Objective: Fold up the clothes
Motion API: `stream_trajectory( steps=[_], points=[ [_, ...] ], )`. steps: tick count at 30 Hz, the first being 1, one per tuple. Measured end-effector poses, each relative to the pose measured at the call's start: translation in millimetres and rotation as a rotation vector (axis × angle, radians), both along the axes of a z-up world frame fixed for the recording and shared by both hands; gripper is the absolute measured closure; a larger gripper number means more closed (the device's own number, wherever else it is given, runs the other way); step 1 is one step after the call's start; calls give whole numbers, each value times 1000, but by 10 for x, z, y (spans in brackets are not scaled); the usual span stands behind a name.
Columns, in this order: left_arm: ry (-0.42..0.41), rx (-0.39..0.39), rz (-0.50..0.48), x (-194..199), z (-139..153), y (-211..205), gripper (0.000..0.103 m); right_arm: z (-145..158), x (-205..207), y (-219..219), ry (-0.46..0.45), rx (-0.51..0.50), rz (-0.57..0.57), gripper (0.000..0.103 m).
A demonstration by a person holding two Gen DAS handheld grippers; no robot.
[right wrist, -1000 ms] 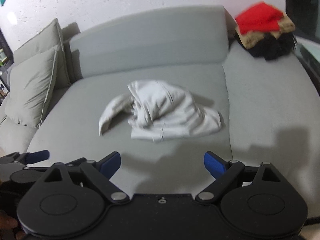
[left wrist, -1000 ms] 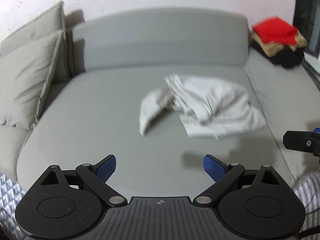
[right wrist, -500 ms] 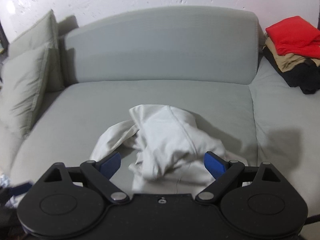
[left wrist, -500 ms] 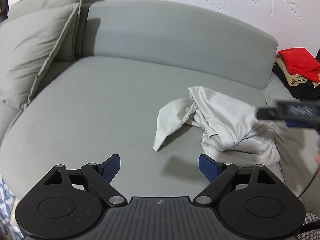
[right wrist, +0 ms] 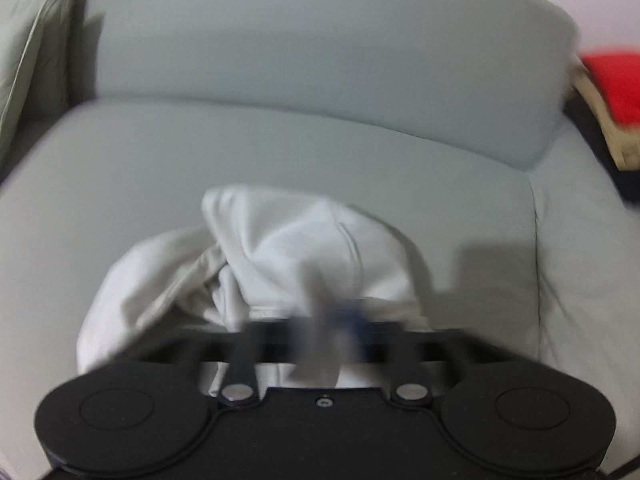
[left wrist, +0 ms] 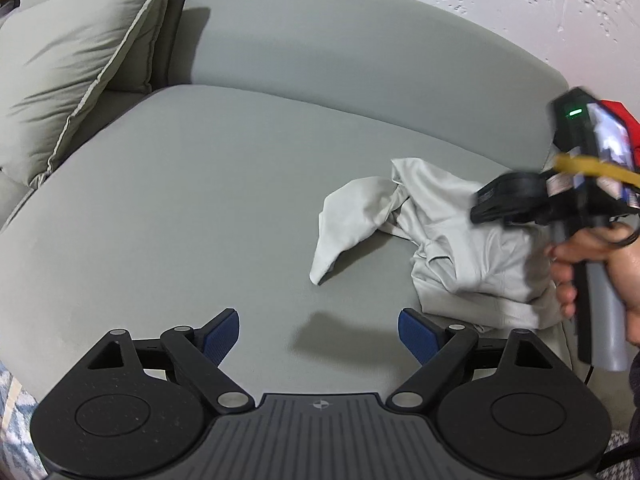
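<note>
Right wrist: right tool (right wrist: 328, 336) pinching garment (right wrist: 280, 256).

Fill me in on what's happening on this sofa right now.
A person holds tongs in each hand to fold clothes. The right tongs look shut on the crumpled pale garment on the grey sofa, though that view is blurred. The left tongs hang open over bare cushion. Folded clothes, red on top, sit at the far right.

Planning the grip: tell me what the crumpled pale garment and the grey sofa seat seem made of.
Crumpled pale garment: probably thin woven cotton, matte; it creases sharply and drapes limp. Grey sofa seat: smooth, tight-woven upholstery, matte, no visible pile.
</note>
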State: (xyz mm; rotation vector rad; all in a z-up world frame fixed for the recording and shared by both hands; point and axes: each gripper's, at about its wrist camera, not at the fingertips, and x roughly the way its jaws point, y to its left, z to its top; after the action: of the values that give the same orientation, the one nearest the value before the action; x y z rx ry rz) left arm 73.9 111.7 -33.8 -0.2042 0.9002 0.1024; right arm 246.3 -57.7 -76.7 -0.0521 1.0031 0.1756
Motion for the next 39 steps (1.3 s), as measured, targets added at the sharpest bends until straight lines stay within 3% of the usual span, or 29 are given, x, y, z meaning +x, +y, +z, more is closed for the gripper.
stream_trajectory(
  steps=[4, 6, 9, 13, 16, 18, 21, 24, 29, 33, 36, 39],
  points=[
    [-16, 7, -42, -106, 124, -62, 17, 351, -277, -632, -78, 191, -168, 97],
    [-41, -4, -83, -202, 241, -99, 17, 514, -504, -1140, -86, 343, -295, 97],
    [-83, -16, -145, -355, 428, -153, 17, 485, -1032, -1800, -65, 450, -453, 97],
    [-74, -37, -256, -484, 459, -305, 17, 435, -1741, -2676, -34, 587, -662, 96],
    [-63, -53, -340, -576, 470, -424, 17, 100, -2091, -2862, 118, 479, -644, 88],
    [-25, -52, -360, -579, 361, -549, 17, -56, -2311, -2935, 174, 445, -649, 69],
    [25, -104, -362, -474, 157, -701, 19, -14, -2605, -2975, 114, 476, -648, 45],
    [62, -185, -309, -336, -45, -787, 29, 97, -2765, -2916, 34, 533, -571, 34],
    [132, -408, -163, -125, -410, -745, 50, 109, -2898, -2827, -7, 635, -481, 34],
    [156, -619, -19, 81, -741, -548, 53, 98, -2892, -2818, 7, 687, -456, 34],
    [153, -712, 41, 207, -930, -437, 54, 99, -2836, -2789, 0, 687, -438, 34],
    [142, -744, 28, 341, -1033, -422, 59, 92, -2855, -2815, -4, 700, -443, 34]
  ],
)
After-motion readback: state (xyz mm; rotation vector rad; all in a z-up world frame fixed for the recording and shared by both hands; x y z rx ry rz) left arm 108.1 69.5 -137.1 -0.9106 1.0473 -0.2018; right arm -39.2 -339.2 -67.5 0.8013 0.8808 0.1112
